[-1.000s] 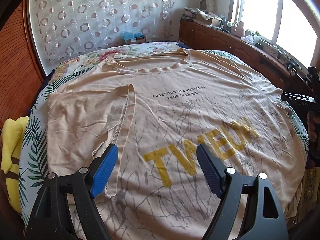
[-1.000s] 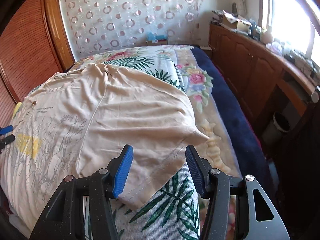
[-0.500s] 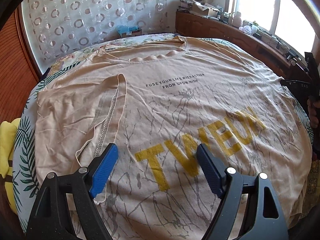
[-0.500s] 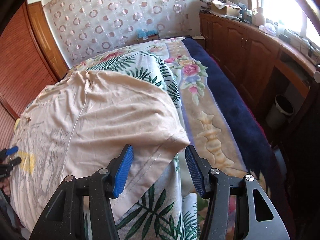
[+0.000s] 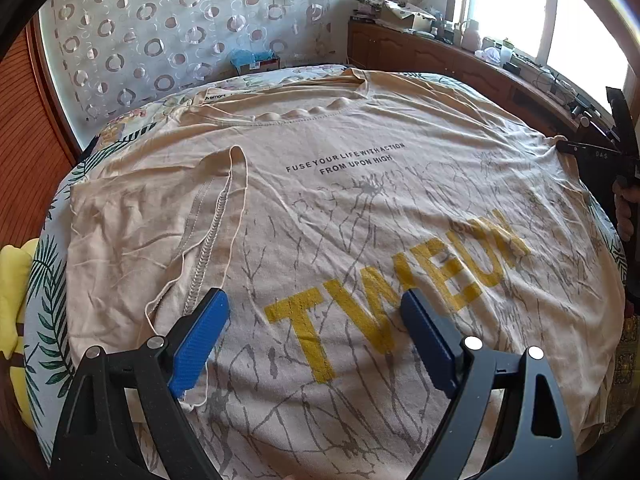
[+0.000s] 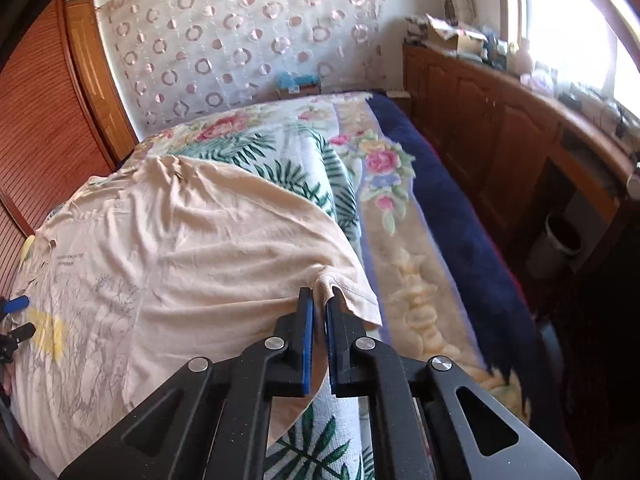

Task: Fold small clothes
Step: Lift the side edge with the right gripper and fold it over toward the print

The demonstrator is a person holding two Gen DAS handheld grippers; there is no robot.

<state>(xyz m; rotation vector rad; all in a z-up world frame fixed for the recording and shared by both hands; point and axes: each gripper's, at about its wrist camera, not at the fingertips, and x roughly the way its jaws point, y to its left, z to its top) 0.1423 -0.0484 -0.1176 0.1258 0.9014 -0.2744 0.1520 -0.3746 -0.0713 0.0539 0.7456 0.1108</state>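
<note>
Right at the lens, the right gripper [image 6: 319,312] has just been closing and is now clamped on the hem of the right sleeve [image 6: 352,292], a small pucker of cloth pinched between the pads. At 9 o'clock from it, across the chest print, the left gripper [image 5: 314,336] is held apart, its jaws having just been opening, with nothing pressed between them; the yellow lettering [image 5: 396,288] is seen through the gap.

The beige T-shirt [image 5: 360,184] is spread face up over the flowered bedspread [image 6: 280,148]. The cloth is judged light, limp and thin, so it should drape and wrinkle rather than hold a crease; a grip at a stitched hem or seam is best trusted. The left sleeve [image 5: 160,216] is already laid inward at 10 o'clock, a loose thread trailing near the left pad.

Farther out, something yellow [image 5: 12,280] is lying at 9 o'clock off the bed, a wooden cabinet [image 6: 500,128] runs along 2 o'clock, and a patterned curtain [image 5: 180,20] is hung at 12. Nothing is seen lying in the fold's path.
</note>
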